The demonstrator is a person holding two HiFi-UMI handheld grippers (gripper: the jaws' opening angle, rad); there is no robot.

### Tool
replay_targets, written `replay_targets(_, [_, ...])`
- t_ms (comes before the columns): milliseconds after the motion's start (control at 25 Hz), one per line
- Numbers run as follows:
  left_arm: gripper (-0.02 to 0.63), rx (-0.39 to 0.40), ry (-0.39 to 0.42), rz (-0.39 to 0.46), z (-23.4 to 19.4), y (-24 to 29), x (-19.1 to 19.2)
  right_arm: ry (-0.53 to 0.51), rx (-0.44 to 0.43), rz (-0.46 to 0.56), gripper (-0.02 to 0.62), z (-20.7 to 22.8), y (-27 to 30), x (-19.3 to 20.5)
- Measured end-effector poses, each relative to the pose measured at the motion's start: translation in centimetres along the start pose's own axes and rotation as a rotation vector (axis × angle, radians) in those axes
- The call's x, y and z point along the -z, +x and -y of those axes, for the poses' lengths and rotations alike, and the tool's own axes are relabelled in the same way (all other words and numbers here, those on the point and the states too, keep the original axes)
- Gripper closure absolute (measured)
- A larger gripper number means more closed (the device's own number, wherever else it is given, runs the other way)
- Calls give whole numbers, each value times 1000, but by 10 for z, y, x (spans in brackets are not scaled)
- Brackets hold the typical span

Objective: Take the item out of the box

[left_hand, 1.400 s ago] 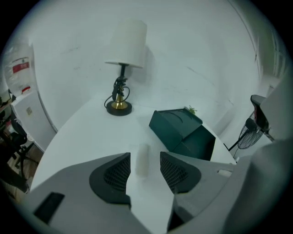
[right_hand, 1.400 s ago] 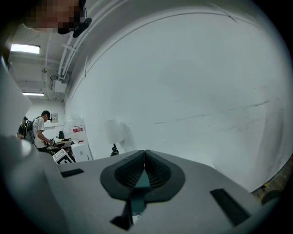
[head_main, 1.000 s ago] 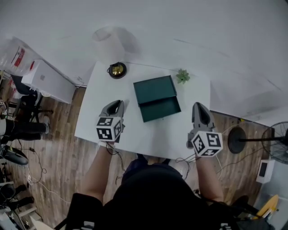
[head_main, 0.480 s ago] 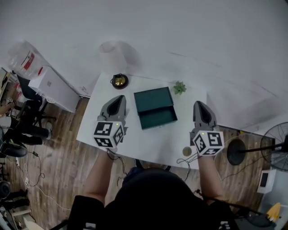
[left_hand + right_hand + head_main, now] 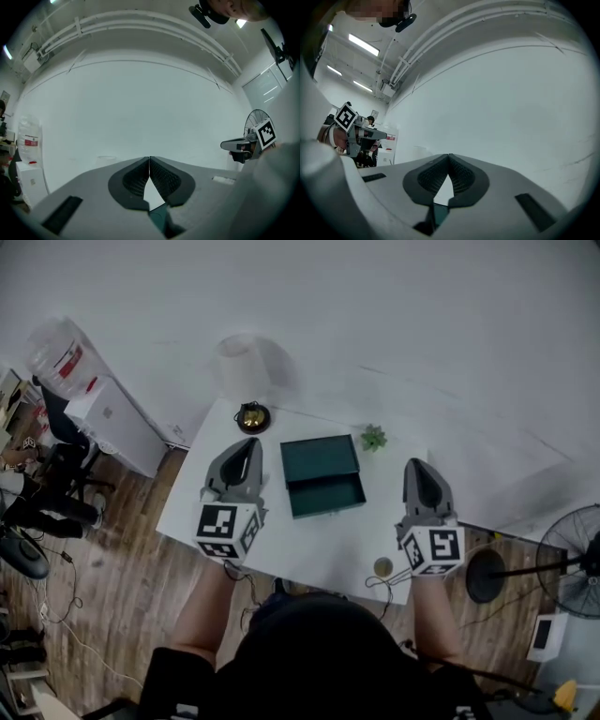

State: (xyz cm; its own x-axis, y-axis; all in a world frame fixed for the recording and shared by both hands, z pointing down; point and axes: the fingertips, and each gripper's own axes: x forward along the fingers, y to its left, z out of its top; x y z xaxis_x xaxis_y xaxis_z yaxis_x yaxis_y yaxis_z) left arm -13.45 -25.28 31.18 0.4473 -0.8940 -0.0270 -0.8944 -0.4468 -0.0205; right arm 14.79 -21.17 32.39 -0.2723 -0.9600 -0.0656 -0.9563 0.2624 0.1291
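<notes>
The dark green box (image 5: 322,474) lies open in the middle of the white table (image 5: 216,493), its lid folded back toward the wall. I can make out nothing inside it. A small round gold-coloured object (image 5: 382,566) sits near the table's front edge. My left gripper (image 5: 249,446) hovers high over the table left of the box, shut and empty. My right gripper (image 5: 416,467) hovers to the right of the box, also shut and empty. In the left gripper view the left gripper (image 5: 149,161) shows its pads touching against a white wall; the right gripper (image 5: 448,157) shows the same in its own view.
A black and gold round thing (image 5: 251,416) and a small green plant (image 5: 374,438) stand at the table's far edge. A white shade (image 5: 248,357) stands behind the table. A white cabinet (image 5: 117,423) is at the left, a fan (image 5: 579,554) at the right.
Both grippers have risen away from the table, the left one more. The table now looks smaller and farther. The small round object by the front edge has come into view.
</notes>
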Motion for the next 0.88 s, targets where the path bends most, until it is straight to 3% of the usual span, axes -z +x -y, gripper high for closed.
replay_targets(200, [600, -14, -43, 3, -2, -1, 5, 48, 0, -17, 591, 6, -1, 10])
replay_targets(880, [600, -5, -55, -9, -14, 14, 13, 51, 15, -24, 591, 7, 13, 11])
